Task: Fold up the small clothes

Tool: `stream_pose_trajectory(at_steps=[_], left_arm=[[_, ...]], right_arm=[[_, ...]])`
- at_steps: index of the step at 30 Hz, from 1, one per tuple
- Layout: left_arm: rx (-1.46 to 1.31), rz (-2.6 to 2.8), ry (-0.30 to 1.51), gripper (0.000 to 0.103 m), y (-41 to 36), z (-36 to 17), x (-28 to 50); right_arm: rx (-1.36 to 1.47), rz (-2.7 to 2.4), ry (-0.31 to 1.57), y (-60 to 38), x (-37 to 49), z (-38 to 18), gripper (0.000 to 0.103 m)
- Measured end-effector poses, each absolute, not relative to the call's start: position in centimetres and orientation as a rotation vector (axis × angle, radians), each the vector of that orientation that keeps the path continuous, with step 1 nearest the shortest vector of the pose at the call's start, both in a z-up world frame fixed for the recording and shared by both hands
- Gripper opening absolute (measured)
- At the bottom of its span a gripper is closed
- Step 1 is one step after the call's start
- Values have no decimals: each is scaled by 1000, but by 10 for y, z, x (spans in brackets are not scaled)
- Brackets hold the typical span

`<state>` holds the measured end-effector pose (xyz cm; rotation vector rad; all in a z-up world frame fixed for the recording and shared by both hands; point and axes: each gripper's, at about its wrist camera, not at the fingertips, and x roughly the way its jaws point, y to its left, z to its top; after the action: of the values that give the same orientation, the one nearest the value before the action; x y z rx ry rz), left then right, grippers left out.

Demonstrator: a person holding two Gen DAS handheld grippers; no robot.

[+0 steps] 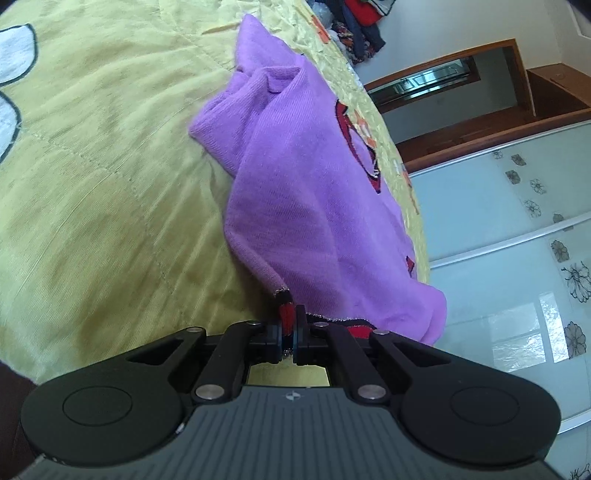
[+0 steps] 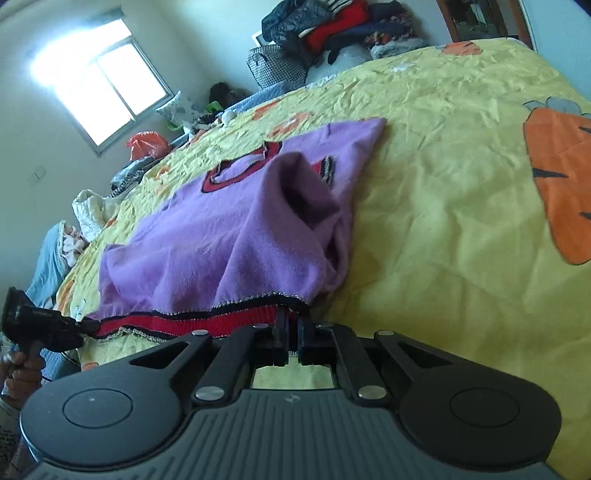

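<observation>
A small purple sweater [image 1: 314, 192] with a red and black emblem lies rumpled on the yellow bedspread [image 1: 103, 184]. Its red hem band [image 2: 192, 325] with black trim runs along the near edge. My left gripper [image 1: 293, 317] is shut on one corner of that hem. In the right wrist view the same sweater [image 2: 221, 236] shows, and my right gripper [image 2: 291, 321] is shut on the hem's other corner. The left gripper [image 2: 88, 326] appears there too at the far left, pinching the hem, with a person's hand [image 2: 22, 373] under it.
The bedspread [image 2: 461, 184] has orange carrot prints [image 2: 561, 184]. A pile of clothes and bags [image 2: 325, 33] sits beyond the bed's far end, more bundles [image 2: 88, 210] along its left side. A glass wardrobe door [image 1: 517, 258] stands beside the bed.
</observation>
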<state>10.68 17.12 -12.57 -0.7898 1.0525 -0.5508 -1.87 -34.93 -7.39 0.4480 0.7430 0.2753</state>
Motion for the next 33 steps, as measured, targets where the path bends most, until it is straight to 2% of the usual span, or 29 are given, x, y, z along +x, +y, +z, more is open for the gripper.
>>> stream_pose_trajectory(at_steps=[3,10,20,24,33], left_arm=[[-808,-590,1021,4,173,-128,102],[-846,-718,820,4,192,-103,74],[-836,-791,737,4,215,-68,15],[-844,-808,737,4,221,-66,-13],[-925,-753,808,4,236,-98,-44]], right_arm=[[503,310,699,-350,-26,-69,4],[629,361,523,-354,-63,-49,3],[735,430,331,-346,-123,-16,3],[762,447,324,-340,-147,-13,3],[932,416,436,-325,-191,-51,3]])
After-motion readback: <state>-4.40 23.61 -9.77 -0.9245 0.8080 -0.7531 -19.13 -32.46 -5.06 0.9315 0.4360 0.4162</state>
